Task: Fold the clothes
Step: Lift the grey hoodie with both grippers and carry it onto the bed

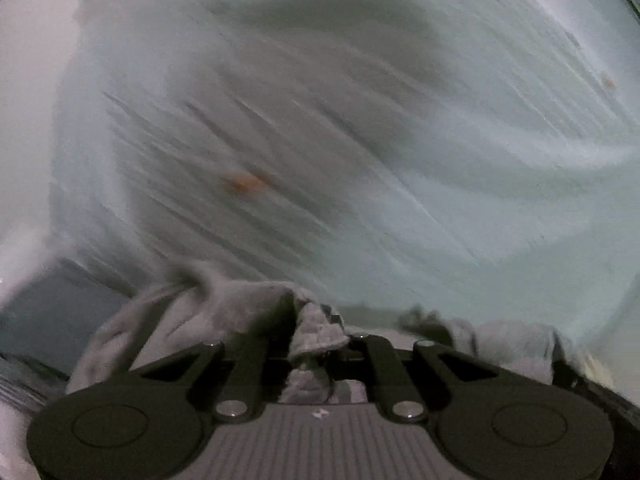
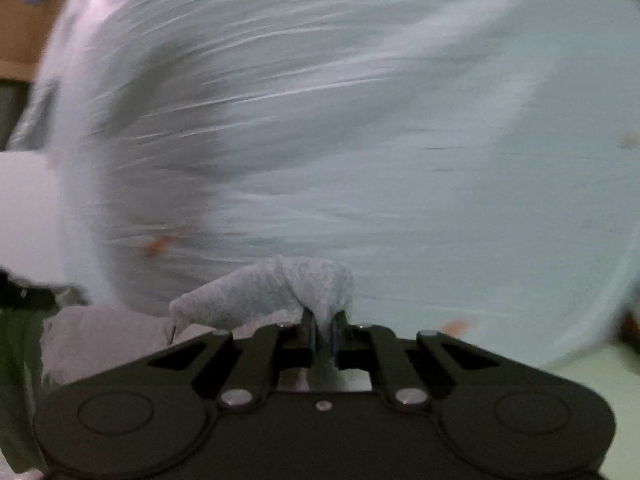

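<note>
Both grippers pinch grey cloth: left gripper (image 1: 320,344) on a bunched edge of the garment (image 1: 224,312), right gripper (image 2: 324,336) on a thin corner. Garment hangs over the pale surface (image 2: 480,160). Risk: thin corner slips out.

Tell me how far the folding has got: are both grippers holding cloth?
Done: both grips taken. The left gripper is shut on the grey fleecy cloth; the right gripper pinches a pale bunched fold. In hand: carrying it over the pale green surface, blurred. Left: no finished fold is visible.
</note>
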`<state>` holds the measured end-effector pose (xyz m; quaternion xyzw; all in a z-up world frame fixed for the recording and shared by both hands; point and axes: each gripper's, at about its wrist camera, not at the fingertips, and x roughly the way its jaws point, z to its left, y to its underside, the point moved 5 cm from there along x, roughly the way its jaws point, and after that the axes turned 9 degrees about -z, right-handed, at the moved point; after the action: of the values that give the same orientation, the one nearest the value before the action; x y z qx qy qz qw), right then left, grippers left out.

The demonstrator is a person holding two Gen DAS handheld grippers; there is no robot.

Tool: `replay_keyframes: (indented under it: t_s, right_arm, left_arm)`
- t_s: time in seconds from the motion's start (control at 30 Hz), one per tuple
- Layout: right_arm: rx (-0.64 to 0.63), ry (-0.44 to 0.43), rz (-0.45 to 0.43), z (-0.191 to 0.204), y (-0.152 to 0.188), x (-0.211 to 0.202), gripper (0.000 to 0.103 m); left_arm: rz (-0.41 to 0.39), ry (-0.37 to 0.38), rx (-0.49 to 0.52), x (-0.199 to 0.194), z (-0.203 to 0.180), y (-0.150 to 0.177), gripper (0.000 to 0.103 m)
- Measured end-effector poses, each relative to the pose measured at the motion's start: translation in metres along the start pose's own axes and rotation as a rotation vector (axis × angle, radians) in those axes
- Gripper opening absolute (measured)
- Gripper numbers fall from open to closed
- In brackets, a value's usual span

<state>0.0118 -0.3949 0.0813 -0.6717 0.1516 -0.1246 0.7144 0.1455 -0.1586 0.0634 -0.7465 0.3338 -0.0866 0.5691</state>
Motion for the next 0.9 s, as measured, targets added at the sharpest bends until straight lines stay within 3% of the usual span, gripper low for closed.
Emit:
replay_keyframes:
  t_s: [0.07,0.13,0.2,0.27,0.33,0.37,0.47,0.57,0.73,0.9]
  right_arm:
    - [-0.005,0.102,0.019,-0.035,0.008,-0.026,0.009]
    - [-0.022,0.215,0.142,-0.073,0.035,-0.040,0.016]
    - [-0.071,0.314,0.392,-0.111,0.080,-0.046,0.032]
    - [-0.052,0.338,0.468,-0.135,0.109,-0.062,0.036]
    - [-0.014,0.306,0.540,-0.151,0.127,-0.073,0.040]
    - [-0.008,0.290,0.552,-0.156,0.129,-0.076,0.041]
    - [-0.017,0.171,0.557,-0.160,0.130,-0.066,0.044]
    - [-0.013,0.042,0.565,-0.162,0.138,-0.064,0.047]
    - [-0.004,-0.166,0.600,-0.131,0.156,-0.027,0.047]
    - [0.053,-0.284,0.659,-0.100,0.184,-0.004,0.047]
  left_arm:
    - [0.118,0.021,0.030,0.017,-0.027,0.036,0.021]
    - [0.297,0.016,0.011,0.031,-0.045,0.085,0.021]
    - [0.447,-0.002,-0.050,0.031,-0.057,0.135,0.022]
    - [0.511,-0.036,-0.024,0.019,-0.069,0.170,0.022]
    - [0.551,-0.089,-0.001,0.008,-0.078,0.192,0.028]
    - [0.557,-0.112,-0.038,0.003,-0.078,0.199,0.031]
    - [0.568,-0.176,-0.133,-0.005,-0.076,0.215,0.032]
    - [0.573,-0.257,-0.161,-0.001,-0.077,0.229,0.033]
    - [0.611,-0.335,-0.249,-0.010,-0.074,0.249,0.034]
    - [0.654,-0.351,-0.277,-0.010,-0.077,0.272,0.038]
